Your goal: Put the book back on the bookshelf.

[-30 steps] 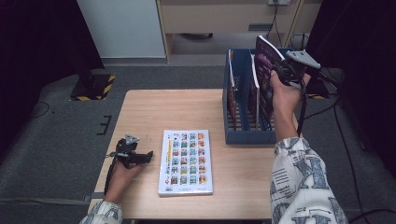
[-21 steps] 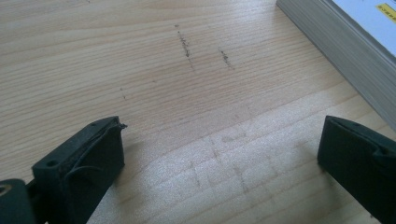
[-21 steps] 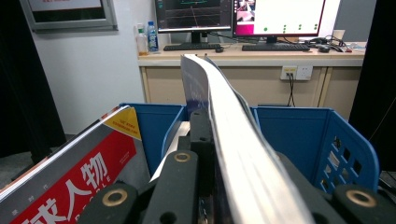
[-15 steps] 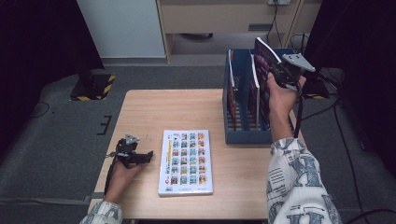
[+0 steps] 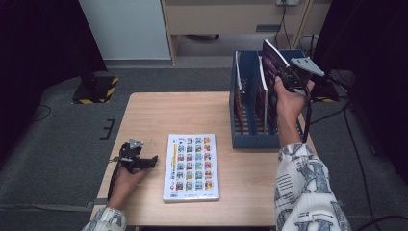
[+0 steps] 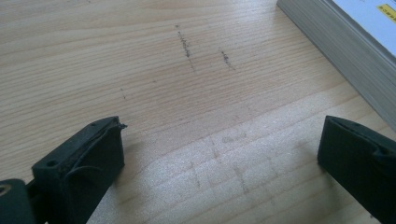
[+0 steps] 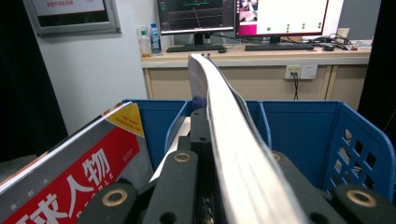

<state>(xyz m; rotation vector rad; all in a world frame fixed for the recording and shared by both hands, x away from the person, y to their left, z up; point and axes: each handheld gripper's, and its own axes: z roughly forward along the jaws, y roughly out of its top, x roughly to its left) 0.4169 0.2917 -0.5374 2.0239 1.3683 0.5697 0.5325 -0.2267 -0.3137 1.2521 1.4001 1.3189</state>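
since the earlier frame the right claw has edged lower with its thin dark-covered magazine, lining it up with a slot of the blue slotted plastic file bin. the jaws are clamped on the magazine's edge, keeping it upright, half above the bin. left of the bin, a thick picture-grid book lies flat on the pale wooden table; beside it the left claw rests agape, idle.
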